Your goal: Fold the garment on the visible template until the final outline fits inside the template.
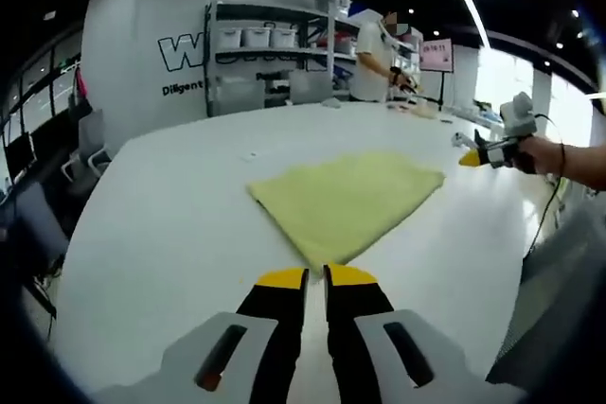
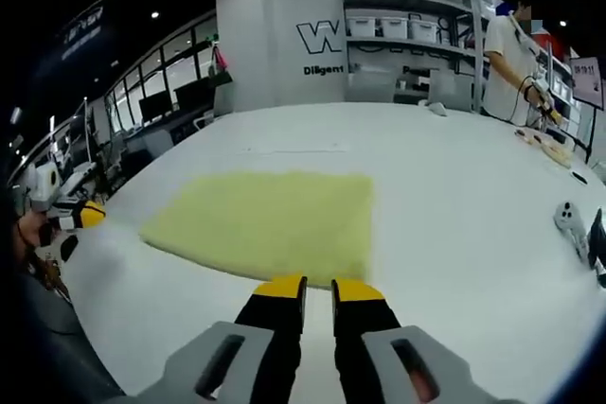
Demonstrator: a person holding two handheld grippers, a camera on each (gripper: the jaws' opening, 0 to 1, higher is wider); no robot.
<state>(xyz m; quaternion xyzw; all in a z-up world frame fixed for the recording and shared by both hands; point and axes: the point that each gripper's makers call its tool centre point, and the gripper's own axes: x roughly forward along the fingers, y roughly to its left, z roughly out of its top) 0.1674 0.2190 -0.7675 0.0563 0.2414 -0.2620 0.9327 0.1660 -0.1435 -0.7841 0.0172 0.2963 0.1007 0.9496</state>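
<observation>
Left gripper nearly shut, empty, tips just short of the yellow garment's near corner; right gripper likewise narrow, empty, just off the cloth edge; garment flat on white table; shelving and a person behind.

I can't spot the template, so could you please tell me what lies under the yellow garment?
Around the yellow garment only the bare white table shows. No template outline is visible past its edges; whatever lies directly beneath is covered by the cloth.
</observation>
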